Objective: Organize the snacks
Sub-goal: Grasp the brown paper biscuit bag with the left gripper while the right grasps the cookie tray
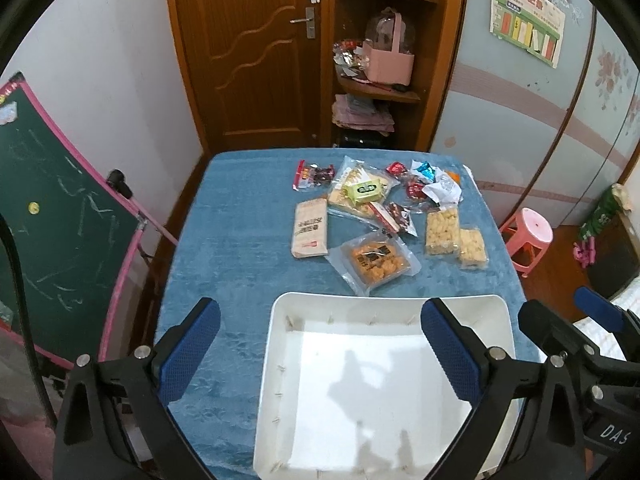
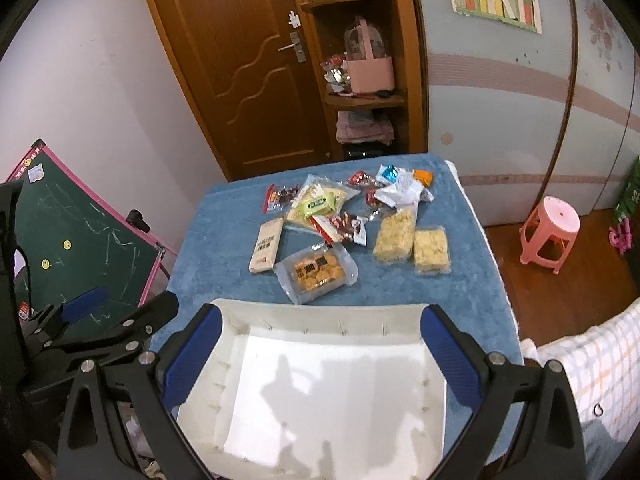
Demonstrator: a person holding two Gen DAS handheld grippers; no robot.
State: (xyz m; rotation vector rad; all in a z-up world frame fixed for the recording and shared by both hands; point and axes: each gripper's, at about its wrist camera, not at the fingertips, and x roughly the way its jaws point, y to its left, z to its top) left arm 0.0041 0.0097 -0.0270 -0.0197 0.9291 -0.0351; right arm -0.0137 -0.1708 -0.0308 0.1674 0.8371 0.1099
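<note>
A white tray (image 1: 276,360) (image 2: 436,420) sits empty at the near end of a blue-covered table (image 1: 240,240) (image 2: 472,288). Beyond it lies a heap of snack packets: an orange biscuit pack (image 1: 374,261) (image 2: 318,272), a beige bar (image 1: 310,229) (image 2: 267,245), two puffed-rice blocks (image 1: 442,230) (image 2: 394,236), a green-labelled bag (image 1: 360,190) (image 2: 316,205) and small red and blue wrappers (image 1: 424,170) (image 2: 390,174). My left gripper (image 1: 320,344) hovers open over the tray's left part. My right gripper (image 2: 320,344) hangs open above the tray, holding nothing.
A green chalkboard (image 1: 60,232) (image 2: 88,240) leans left of the table. Behind stand a wooden door (image 1: 252,48) and shelves with a pink basket (image 1: 388,62). A pink stool (image 2: 552,232) stands on the floor at right; a checked cloth (image 2: 600,364) lies near right.
</note>
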